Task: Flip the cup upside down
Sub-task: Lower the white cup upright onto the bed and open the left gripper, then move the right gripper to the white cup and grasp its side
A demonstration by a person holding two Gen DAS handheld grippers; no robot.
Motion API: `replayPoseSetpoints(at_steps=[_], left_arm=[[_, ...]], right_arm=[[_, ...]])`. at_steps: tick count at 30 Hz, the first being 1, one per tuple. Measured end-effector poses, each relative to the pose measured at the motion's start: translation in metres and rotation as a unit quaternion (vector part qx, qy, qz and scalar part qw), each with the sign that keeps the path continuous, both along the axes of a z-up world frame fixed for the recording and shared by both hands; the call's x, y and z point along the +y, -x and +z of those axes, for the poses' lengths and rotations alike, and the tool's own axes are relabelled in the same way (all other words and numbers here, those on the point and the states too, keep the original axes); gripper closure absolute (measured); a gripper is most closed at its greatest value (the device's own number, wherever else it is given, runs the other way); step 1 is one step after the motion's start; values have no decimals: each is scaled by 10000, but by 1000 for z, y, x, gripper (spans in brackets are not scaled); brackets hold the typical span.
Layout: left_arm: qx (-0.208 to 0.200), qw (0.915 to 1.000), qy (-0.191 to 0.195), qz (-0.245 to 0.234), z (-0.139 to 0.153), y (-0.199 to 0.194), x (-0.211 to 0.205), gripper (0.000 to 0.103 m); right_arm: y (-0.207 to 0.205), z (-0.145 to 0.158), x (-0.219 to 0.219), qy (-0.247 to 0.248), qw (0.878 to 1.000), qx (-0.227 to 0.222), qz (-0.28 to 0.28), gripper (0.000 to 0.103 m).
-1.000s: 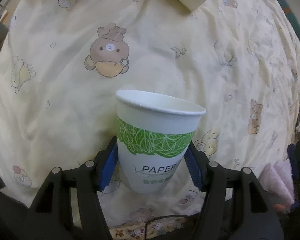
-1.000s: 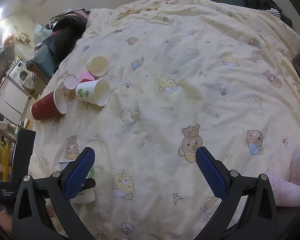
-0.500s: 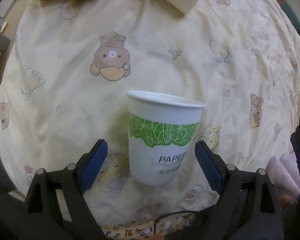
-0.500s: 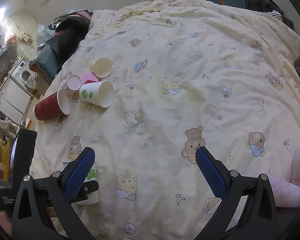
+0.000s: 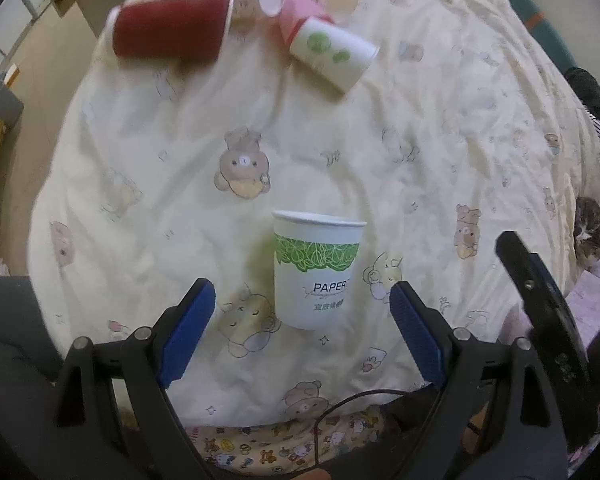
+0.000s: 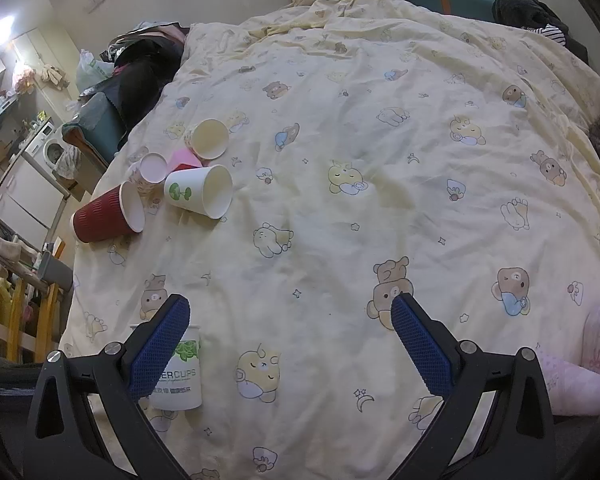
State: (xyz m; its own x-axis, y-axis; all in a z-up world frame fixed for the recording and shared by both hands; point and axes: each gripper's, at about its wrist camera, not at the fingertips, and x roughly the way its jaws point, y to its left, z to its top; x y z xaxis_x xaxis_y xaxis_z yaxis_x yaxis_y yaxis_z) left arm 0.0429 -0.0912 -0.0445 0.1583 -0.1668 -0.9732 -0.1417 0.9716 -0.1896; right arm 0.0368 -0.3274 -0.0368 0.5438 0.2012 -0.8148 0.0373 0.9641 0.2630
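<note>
Paper cup [image 5: 318, 270], white with a green leaf band, stands upright, mouth up, on the bed [image 5: 380, 152]. It sits on the yellow bear-print quilt, between my left gripper [image 5: 302, 312] fingers [image 5: 186, 330] but touching neither; both blue pads stand well apart from its walls. Left fingers spread wide, holding nothing.

Right gripper [image 6: 290, 340] fingers [image 6: 422, 350] also spread wide, nothing between them but quilt. In the right view the cup [image 6: 178, 374] shows partly behind my left-hand pad, low and to the left.

Beyond the cup, toward the bed's far-left edge, a cluster of loose cups lies on its side:
- red cup [image 5: 170, 30], ribbed, mouth toward the others
- white cup with green dots [image 5: 332, 54], just right of the red one
- pink cup [image 5: 300, 14], tucked behind the dotted one
- two more pale cups near them; blurred in the left view, clearer in the right view [image 6: 208, 140].

Right of the cup, at the bed's edge, a cat [image 5: 590, 232], partly cut off. Pink fabric [image 6: 596, 356] lies near the right corner. Black part of the right gripper shows at the right of the left view.
</note>
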Motion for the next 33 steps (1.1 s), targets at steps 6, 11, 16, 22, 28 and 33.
replayPoseSetpoints(at_steps=[6,11,16,22,28,33], left_arm=[[-425,9978,-480,-155,17,-3,3,16],[-606,9964,-576,-119,24,-6,27,16],[-658,9934,-934,-44,14,-5,55,16],[-647,9927,-1012,55,-5,-1,83,16],[-973,9879,-1205,-82,-14,3,92,16],[-1035,9914,-794,81,-20,-3,105,16]], right_arm=[[0,2,3,18,10000,-28,38,0],[1,2,3,25,10000,-32,49,0],[0,-1,6,91,9999,31,83,0],[2,-5,13,108,9999,-1,102,0],[-1,-11,18,169,9997,71,128,0],[-1,-11,23,174,9997,54,137,0]])
